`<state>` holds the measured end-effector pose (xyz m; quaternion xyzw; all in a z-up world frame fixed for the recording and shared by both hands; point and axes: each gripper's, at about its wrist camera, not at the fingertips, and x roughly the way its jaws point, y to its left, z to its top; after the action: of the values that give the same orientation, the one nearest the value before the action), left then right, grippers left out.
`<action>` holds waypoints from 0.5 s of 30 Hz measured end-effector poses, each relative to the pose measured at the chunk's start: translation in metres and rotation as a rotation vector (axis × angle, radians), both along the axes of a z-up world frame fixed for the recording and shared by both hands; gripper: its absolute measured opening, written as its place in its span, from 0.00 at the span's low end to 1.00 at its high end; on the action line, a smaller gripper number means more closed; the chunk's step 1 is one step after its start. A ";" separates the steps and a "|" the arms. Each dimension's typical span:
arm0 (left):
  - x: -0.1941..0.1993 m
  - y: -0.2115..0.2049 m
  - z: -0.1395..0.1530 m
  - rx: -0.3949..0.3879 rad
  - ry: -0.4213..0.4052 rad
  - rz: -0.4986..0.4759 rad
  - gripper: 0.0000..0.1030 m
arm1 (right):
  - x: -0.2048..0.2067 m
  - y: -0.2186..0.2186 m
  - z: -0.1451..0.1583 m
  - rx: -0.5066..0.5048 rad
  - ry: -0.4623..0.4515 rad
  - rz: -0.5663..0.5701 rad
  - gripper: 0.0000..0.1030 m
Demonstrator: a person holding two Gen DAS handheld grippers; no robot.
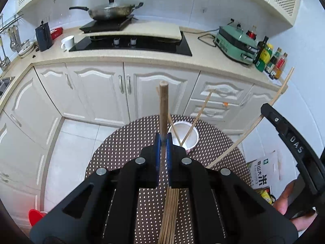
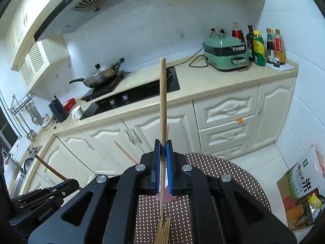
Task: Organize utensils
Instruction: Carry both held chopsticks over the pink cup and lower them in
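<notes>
a round polka-dotted table (image 1: pixel 130 148) bears a white cup (image 1: pixel 191 136). the left gripper (image 1: pixel 163 142) pinches a dark wooden stick (image 1: pixel 163 109); the right gripper (image 2: pixel 163 148) pinches a pale bamboo chopstick (image 2: pixel 163 101).

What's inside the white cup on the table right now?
The white cup holds two chopsticks, leaning apart. Its bottom is hidden by the left hand-held gripper, so anything lying lower cannot be seen.
</notes>
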<state>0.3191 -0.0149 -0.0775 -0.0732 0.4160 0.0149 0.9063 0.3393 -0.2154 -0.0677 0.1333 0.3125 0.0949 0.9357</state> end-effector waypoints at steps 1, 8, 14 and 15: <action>0.001 0.000 0.002 0.001 -0.005 0.002 0.06 | 0.002 0.000 0.003 0.004 -0.007 -0.003 0.04; 0.017 -0.001 0.019 -0.024 -0.041 -0.003 0.06 | 0.019 -0.001 0.011 0.025 -0.034 -0.033 0.04; 0.038 -0.004 0.024 -0.026 -0.052 -0.001 0.06 | 0.038 0.001 0.004 0.033 -0.030 -0.058 0.04; 0.043 -0.004 0.023 -0.031 -0.049 -0.002 0.06 | 0.043 0.002 0.000 0.032 -0.021 -0.062 0.04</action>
<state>0.3620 -0.0188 -0.0544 -0.0871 0.3939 0.0060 0.9150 0.3819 -0.2135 -0.0674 0.1567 0.2969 0.0722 0.9392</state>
